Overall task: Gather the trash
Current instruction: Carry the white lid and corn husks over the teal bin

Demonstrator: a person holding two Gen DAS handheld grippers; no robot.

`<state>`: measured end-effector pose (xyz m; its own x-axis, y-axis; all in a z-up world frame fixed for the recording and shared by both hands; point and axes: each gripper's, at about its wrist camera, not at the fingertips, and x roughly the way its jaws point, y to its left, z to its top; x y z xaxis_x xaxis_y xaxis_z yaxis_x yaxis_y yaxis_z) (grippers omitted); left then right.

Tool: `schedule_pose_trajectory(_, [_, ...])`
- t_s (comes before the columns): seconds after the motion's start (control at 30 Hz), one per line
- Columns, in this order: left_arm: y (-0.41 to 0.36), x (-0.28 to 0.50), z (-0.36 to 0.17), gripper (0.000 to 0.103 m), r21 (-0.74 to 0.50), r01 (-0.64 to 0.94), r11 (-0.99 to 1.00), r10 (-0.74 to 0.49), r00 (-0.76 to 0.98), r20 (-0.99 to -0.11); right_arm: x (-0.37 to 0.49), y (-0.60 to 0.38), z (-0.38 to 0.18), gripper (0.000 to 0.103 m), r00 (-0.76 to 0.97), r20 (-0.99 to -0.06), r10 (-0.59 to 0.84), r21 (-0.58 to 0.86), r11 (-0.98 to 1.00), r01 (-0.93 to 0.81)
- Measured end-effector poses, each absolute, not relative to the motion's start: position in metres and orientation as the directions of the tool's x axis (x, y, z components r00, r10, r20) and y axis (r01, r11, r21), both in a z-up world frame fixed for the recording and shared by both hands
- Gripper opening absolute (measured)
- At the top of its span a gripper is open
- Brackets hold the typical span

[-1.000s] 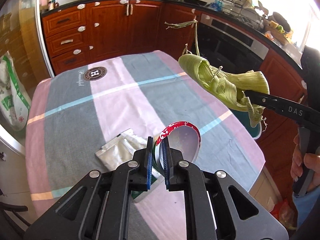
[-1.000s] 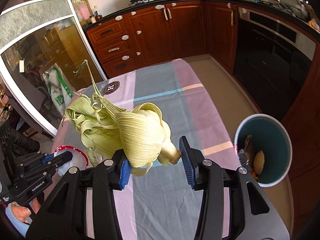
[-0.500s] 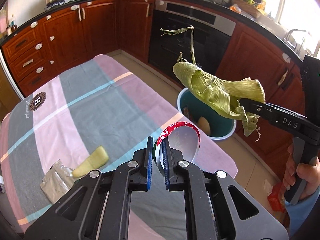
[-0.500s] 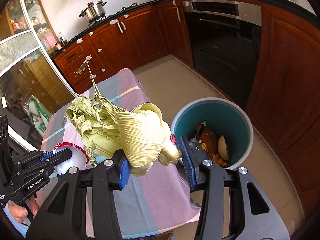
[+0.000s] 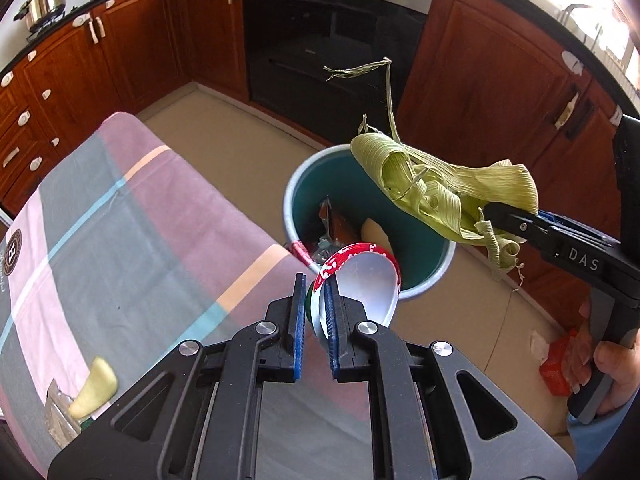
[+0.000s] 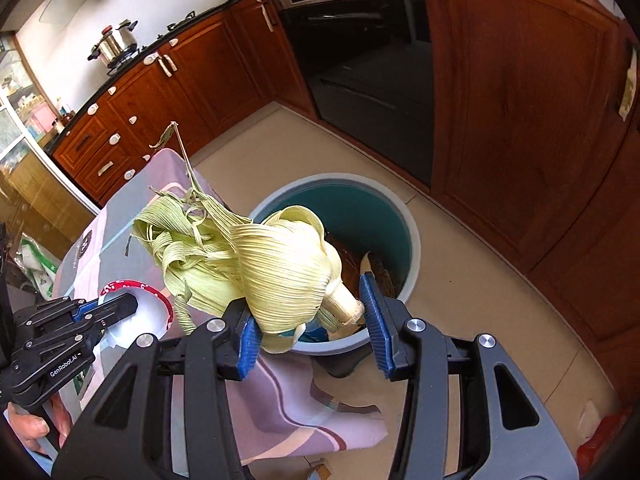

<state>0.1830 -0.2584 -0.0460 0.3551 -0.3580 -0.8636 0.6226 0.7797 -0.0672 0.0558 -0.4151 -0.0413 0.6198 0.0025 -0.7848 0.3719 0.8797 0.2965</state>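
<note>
Jaws of the left gripper (image 5: 316,300) pinched nearly closed on the wall of a crushed paper cup (image 5: 362,280), red-and-white rim, pale inside; mouth of the cup faces away from the camera. Cup hangs past the table's corner, in front of the near rim of the trash bin (image 5: 436,270). Right wrist view shows the same cup (image 6: 140,304) at lower left, clamped in the left gripper (image 6: 116,308), a hand (image 6: 36,428) on its handle.

Jaws of the right gripper (image 6: 312,328) partly spread, clamped on a bundle of corn husks (image 6: 256,264); blue pads press on the husk base and stub on either side. Loose green strips fan up and left, one long strand rising above the rest. Bundle sits over the bin's near rim (image 6: 344,342) in this view. Left wrist view: husks (image 5: 444,196) over the far right part of the bin mouth, right gripper (image 5: 492,220) coming in from the right, a hand (image 5: 612,372) low on its handle.

Bin: teal inside, pale rim, on the tiled floor just beside the table (image 5: 120,240). Inside it: brown wrapper, a pale peel-like piece, other scraps not told apart.

Table: checked cloth of pink, grey and blue. At its near left edge a pale yellow-green scrap (image 5: 94,388) beside a silver foil wrapper (image 5: 58,414).

Around: dark wood cabinets, built-in oven (image 5: 340,36), steel pot (image 6: 116,42) on the hob.
</note>
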Motion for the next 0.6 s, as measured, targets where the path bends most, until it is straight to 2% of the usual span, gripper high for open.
schedule_pose_trajectory(0.37, [-0.328,0.208,-0.091,0.01,-0.054,0.673,0.738,-0.321,0.279,-0.905,0.075,-0.446,-0.092,0.044,0.523,-0.851,-0.051,0.233,0.855,0.463])
schedule_pose_trajectory(0.6, [-0.339,0.222,-0.117,0.01,-0.054,0.683,0.729,-0.294,0.24,-0.925,0.093,-0.459,-0.113,0.044,0.476,-0.878,-0.059,0.205,0.851,0.483])
